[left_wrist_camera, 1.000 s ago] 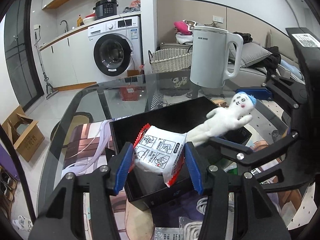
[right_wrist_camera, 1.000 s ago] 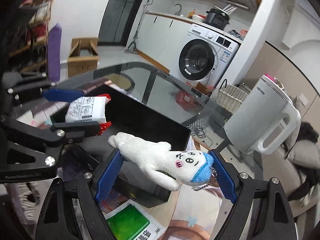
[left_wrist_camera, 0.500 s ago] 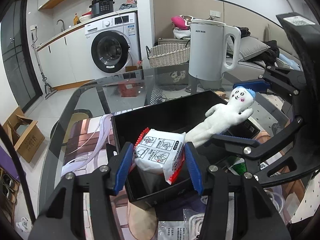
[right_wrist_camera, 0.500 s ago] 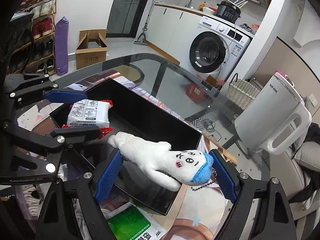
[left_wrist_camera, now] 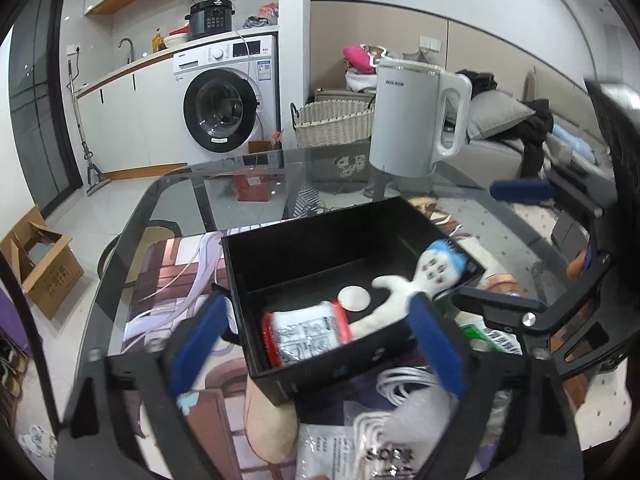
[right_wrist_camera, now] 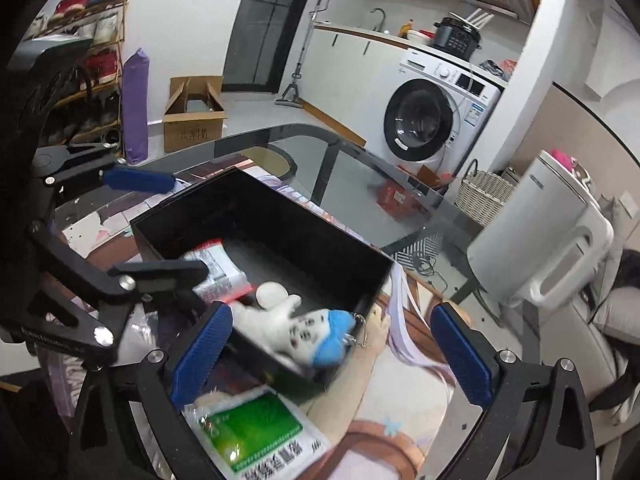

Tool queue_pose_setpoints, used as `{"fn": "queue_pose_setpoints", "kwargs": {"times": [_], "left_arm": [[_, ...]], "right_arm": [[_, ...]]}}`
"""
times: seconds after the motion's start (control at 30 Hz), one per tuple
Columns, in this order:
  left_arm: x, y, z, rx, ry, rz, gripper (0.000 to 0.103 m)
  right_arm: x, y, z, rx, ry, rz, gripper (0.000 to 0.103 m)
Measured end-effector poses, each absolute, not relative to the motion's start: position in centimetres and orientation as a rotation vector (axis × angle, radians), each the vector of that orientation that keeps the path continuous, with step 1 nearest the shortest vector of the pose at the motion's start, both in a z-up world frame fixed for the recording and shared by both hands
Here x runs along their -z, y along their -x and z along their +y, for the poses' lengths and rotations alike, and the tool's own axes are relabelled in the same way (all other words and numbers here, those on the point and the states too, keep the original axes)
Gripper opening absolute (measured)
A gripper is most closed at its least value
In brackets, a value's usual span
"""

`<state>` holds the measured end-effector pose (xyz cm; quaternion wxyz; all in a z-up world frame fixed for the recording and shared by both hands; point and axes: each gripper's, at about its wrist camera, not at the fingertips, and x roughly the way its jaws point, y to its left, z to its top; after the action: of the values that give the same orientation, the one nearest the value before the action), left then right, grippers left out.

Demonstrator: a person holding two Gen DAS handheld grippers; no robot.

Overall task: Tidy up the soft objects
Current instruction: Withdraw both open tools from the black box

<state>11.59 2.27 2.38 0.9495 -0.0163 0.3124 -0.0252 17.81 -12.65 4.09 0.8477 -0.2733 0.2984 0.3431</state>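
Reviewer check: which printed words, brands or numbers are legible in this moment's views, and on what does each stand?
"AUX": white kettle, partly legible.
Green packet: large Chinese characters, upside down, not reliably readable.
Red-edged tissue pack: print too blurred.
Washing machine: brand and sticker too small.
Cardboard box: print too small.

above: open-topped black rectangular box (left_wrist_camera: 320,248) unobstructed from overhead | inside: far half bare; near half filled by red-edged white packet (left_wrist_camera: 306,334) and white plush doll with blue hair (right_wrist_camera: 308,332) | beyond: tall white electric kettle (left_wrist_camera: 416,120) blocks far right | far left: bare glass tabletop (left_wrist_camera: 180,196)
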Motion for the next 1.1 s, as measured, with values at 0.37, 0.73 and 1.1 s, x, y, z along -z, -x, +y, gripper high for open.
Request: {"fn": "queue_pose_setpoints", "kwargs": {"times": [0.37,0.73,1.1], "left_arm": [[-3.7,-6.9,4.0,0.043,0.123,0.576,0.103],[-2.9,-4.3,3.4,0.019,0.065,0.591,0.103],[-2.7,-4.2,3.8,0.035,0.086,0.602,0.103]], "right_arm": [[-5.2,-14.7,-19.0,-0.678,0.338,0.663,0.102],[-5.1,-11.9,-20.2,-0.684,0.290,0.683,0.102],[-5.4,-11.7,-21.3,-0.677,0.283,0.709,0.102]]}}
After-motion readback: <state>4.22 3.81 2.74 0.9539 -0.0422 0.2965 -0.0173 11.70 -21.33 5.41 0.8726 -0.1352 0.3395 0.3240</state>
